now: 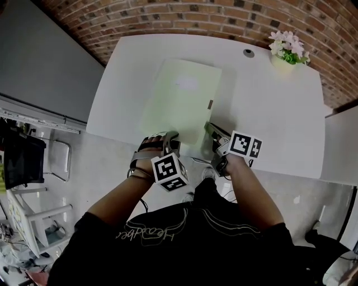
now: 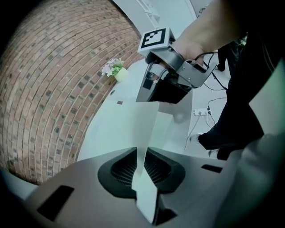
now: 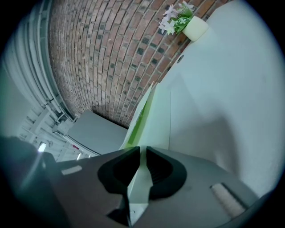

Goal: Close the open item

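the folder cover looks like thin matt card, pale green and smooth. the counter is white and smooth with a dull sheen. the left tongs and right tongs are matt grey plastic with black ribbed pads. the brick wall is rough, the flower pot smooth.

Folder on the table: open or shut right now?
Open. The left gripper and right gripper pinch the cover edge of the folder, raised off the table; green inside shows.
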### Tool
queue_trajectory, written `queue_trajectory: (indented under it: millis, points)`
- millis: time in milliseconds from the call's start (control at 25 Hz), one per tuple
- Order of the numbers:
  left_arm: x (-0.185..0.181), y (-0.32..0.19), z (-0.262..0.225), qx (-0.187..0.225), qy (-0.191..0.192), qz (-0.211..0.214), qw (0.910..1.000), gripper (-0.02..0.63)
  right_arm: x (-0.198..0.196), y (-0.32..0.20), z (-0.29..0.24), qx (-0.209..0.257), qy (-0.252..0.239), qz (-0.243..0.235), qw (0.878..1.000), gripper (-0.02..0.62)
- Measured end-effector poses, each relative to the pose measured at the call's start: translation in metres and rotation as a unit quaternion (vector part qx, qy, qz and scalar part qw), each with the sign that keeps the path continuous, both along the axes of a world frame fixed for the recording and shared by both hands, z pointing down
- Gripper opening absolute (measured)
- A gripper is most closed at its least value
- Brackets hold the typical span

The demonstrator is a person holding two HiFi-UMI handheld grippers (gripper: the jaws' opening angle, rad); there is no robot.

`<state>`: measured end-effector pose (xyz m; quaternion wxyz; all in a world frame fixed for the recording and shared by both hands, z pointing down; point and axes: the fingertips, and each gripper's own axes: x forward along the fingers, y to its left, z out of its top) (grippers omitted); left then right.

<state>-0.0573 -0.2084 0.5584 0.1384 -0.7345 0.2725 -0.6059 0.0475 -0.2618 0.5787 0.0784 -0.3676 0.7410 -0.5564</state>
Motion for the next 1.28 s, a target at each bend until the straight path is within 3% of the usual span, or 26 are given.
queue_trajectory:
  millis: [760, 960, 1120, 1280]
  points:
    - [0.002, 0.002, 0.014, -0.049, -0.062, 0.025, 0.9965, 0.041, 0.011, 0.000, -0.006, 0.005, -0.034, 0.024, 0.999, 0.052]
    - [0.003, 0.002, 0.014, -0.066, -0.086, 0.040, 0.9933, 0.041, 0.013, -0.007, -0.018, 0.055, 0.031, 0.007, 0.998, 0.051]
    - [0.003, 0.002, 0.015, -0.069, -0.098, 0.049, 0.9916, 0.041, 0.015, -0.017, -0.028, 0.107, 0.109, -0.020, 0.988, 0.051]
    - [0.004, 0.003, 0.015, -0.070, -0.101, 0.052, 0.9911, 0.041, 0.009, -0.028, -0.034, 0.133, 0.144, -0.043, 0.980, 0.049]
